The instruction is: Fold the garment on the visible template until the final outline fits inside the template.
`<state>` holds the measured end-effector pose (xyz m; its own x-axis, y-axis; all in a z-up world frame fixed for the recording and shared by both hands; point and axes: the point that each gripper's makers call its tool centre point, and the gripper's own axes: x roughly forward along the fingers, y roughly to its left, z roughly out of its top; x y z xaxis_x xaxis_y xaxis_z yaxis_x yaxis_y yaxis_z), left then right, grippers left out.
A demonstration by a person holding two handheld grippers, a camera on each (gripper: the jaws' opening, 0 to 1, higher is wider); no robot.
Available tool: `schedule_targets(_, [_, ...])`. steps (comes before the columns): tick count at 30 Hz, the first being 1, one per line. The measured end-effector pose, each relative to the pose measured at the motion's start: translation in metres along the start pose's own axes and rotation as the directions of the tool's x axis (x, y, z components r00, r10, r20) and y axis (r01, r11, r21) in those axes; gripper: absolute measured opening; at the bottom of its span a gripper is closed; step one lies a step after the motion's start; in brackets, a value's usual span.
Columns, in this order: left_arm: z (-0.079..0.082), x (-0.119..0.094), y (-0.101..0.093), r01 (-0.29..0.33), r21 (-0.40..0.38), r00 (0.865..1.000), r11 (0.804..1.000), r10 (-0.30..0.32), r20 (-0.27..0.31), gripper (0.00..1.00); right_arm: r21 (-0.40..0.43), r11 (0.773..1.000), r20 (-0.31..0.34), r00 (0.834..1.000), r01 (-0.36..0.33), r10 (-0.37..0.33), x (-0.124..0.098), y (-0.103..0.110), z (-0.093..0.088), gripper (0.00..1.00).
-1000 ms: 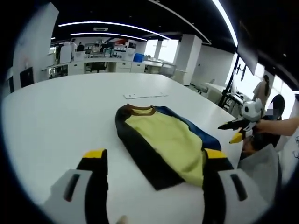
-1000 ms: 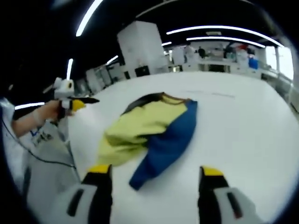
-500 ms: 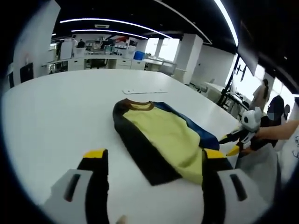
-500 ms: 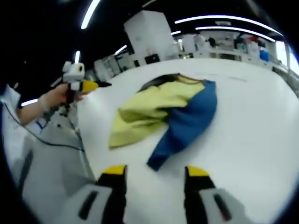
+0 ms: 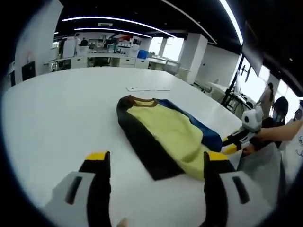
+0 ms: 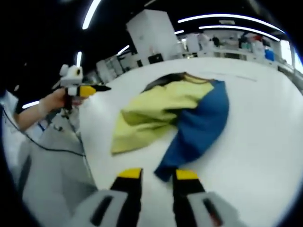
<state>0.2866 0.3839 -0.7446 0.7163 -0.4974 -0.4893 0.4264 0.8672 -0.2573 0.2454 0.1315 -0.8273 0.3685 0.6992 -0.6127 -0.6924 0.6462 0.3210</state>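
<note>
**Two grippers at the near edge of a half-folded shirt**

One shirt (image 5: 163, 137) lies on a white table (image 5: 57, 109), seen in the left gripper view with its brown collar at the far end, a black sleeve along its left side, a yellow body in the middle and a blue sleeve along its right side. The left gripper (image 5: 154, 163) rises from the bottom of this view with its jaws spread wide and nothing between them; its right jaw overlaps the shirt's near yellow corner in the picture, though contact cannot be told. Beyond the collar a thin flat strip (image 5: 147, 89) lies on the table. At the right edge a hand holds the right gripper (image 5: 236, 141) just beside the blue sleeve's end.

In the right gripper view, a hand at the far left holds the left gripper (image 6: 90, 89) over the table's edge (image 6: 94, 156), apart from the shirt (image 6: 161, 116). The yellow body is rumpled toward the left; the blue sleeve (image 6: 199, 127) runs down its right side. The right gripper (image 6: 158, 174) has its jaws drawn close, a narrow gap left, and the sleeve's tip sits right at that gap; whether they pinch the cloth cannot be told.
</note>
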Motion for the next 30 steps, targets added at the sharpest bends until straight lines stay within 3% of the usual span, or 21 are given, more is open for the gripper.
schedule_targets(6, [-0.004,0.002,-0.001,0.003,-0.008,1.0,1.0,-0.003,-0.005,0.77,0.045,0.998,0.042,0.999,0.031,-0.033,-0.004,-0.014,0.007,0.0])
schedule_targets(18, [-0.009,0.006,-0.002,0.012,-0.026,1.0,1.0,-0.012,-0.007,0.76,0.106,0.992,0.108,0.991,0.07,-0.081,-0.029,-0.033,0.025,0.0])
schedule_targets(30, [-0.013,0.007,0.0,0.009,-0.032,1.0,0.999,-0.01,-0.013,0.75,0.16,0.973,0.148,0.97,0.168,-0.192,-0.078,-0.085,0.036,0.0])
